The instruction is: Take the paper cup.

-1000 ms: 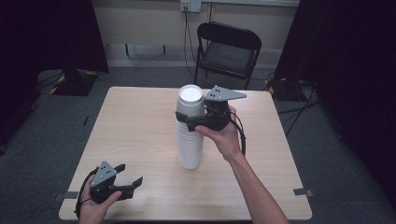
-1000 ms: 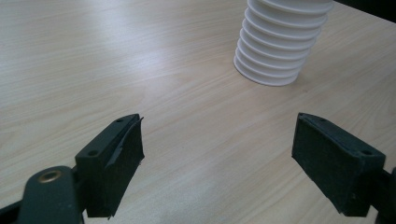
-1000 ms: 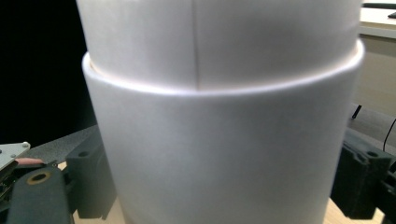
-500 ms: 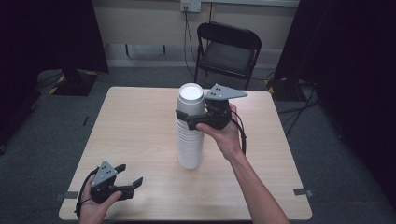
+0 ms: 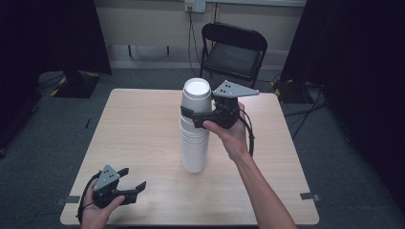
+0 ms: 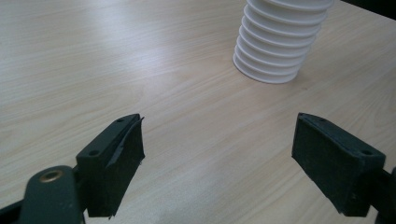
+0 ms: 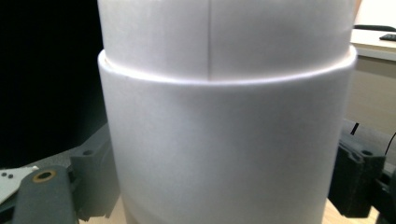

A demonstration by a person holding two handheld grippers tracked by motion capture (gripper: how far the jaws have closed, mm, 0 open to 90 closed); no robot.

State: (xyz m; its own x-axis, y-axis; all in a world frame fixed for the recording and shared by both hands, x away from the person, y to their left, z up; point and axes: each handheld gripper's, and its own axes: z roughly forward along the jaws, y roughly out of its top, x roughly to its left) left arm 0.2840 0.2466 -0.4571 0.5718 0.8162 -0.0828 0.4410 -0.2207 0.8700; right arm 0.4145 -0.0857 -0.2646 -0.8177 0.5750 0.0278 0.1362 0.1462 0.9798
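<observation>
Gripping the top cup of the stack at mid-table

Your left gripper (image 5: pixel 125 190) rests near the table's (image 5: pixel 143 124) front left corner, jaws spread wide with nothing between them. The stack of white cups (image 5: pixel 195 143) stands upright near the table's middle. Your right gripper (image 5: pixel 192 116) straddles it high up; its jaws have just been closing around the top cup (image 5: pixel 196 94), and they look not quite clamped yet. Next, finish the squeeze gently, then lift straight up.

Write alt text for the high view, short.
A person's right gripper straddles the upper part of a tall stack of white cups standing mid-table. The left gripper rests open near the table's front left corner. A black folding chair stands behind.
</observation>
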